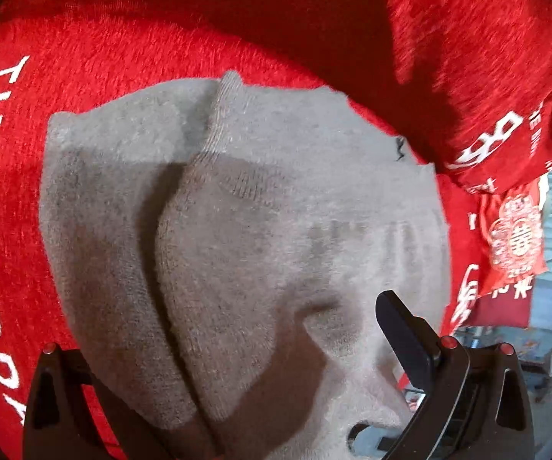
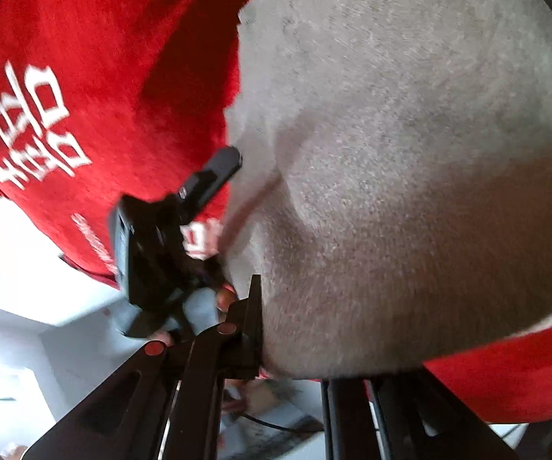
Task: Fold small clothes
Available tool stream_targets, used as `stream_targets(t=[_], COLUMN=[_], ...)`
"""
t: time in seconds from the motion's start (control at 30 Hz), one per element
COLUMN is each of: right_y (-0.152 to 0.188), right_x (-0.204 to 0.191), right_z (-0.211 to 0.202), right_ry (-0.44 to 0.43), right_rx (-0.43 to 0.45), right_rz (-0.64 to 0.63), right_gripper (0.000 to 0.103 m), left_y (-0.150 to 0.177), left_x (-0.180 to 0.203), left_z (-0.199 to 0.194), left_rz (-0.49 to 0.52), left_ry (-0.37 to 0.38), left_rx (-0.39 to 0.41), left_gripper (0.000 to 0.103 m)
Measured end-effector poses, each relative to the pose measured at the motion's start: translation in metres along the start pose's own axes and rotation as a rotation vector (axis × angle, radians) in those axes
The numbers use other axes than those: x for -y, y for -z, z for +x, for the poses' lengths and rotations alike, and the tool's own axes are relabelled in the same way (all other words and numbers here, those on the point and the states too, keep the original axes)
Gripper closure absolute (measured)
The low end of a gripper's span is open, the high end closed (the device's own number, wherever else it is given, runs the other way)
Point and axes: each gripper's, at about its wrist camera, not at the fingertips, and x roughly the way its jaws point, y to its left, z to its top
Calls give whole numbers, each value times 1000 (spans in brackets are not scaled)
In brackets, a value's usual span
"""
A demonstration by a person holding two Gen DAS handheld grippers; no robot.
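Both hand-held grippers, left [image 1: 276, 402] and right [image 2: 337, 345], look clamped on the grey garment [image 1: 237, 230]; fuzzy knit could slip out mid-fold over the red cloth [image 1: 84, 57]

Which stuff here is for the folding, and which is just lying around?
For the folding:
- grey sock, draped over the claws
- left claw
- right claw

Just lying around:
- red blanket with white letters, under the sock
- red paper with a white pattern, at the blanket's edge
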Motion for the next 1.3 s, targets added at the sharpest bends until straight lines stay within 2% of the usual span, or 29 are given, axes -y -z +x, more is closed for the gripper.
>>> stream_targets(t=[0.1,0.17,0.2,0.27,0.4,0.47,0.53,0.6,0.63,0.67,0.7,0.8,0.87,0.9,0.97,1.0,1.07,1.17,1.3], right_y=[2,4,4,4,-3,-12,-24,-39,-44,-51,-59,-71,-77,-81,-86,-86,-87,-92,-97], right_x=[-4,-4,2,2,-8,-17,-30,-40,-42,-49,-52,-60,-56,-50,-34,-29,-27,-23,-18], right_z=[0,-6,-13,-28,-64,-79,-87,-92,-93,-90,-86,-70,-62,-57,-51,-52,-56,-60,-66], right_ry=[131,199,229,284,323,350,380,413,427,450,494,624,655,671,673,649,632,607,579], right_rx=[-72,-113,-124,-124,-77,-33,25,85,105,122,125,152,134,111,64,70,68,46,13], right_rz=[-59,-83,-94,-116,-187,-225,-267,-307,-323,-340,-368,-440,-463,-458,-420,-405,-398,-379,-361], right_gripper=[89,83,69,31,29,29,29,34,56,91,98,98,98,98,98,98,98,98,98], left_y=[2,2,2,1,0,0,0,-1,-2,-2,-2,-2,-4,-5,-6,-7,-9,-13,-15], left_x=[0,1,1,3,11,18,22,23,23,23,23,25,27,27,28,28,26,26,36], left_z=[6,7,8,8,9,10,11,11,12,12,13,17,20,21,20,19,15,7,-8], left_rz=[0,-5,-9,-13,29,66,91,87,83,80,77,81,85,85,83,85,80,71,51], left_ry=[-36,-41,-45,-63,-99,-133,-170,-194,-206,-208,-212,-244,-284,-295,-302,-304,-284,-220,-100], left_rx=[-7,-5,-3,2,4,11,10,14,12,12,12,5,5,-1,-1,-3,0,0,19], left_gripper=[2,2,2,2,2,12,15,21,22,22,22,22,32,33,50,54,74,82,86])
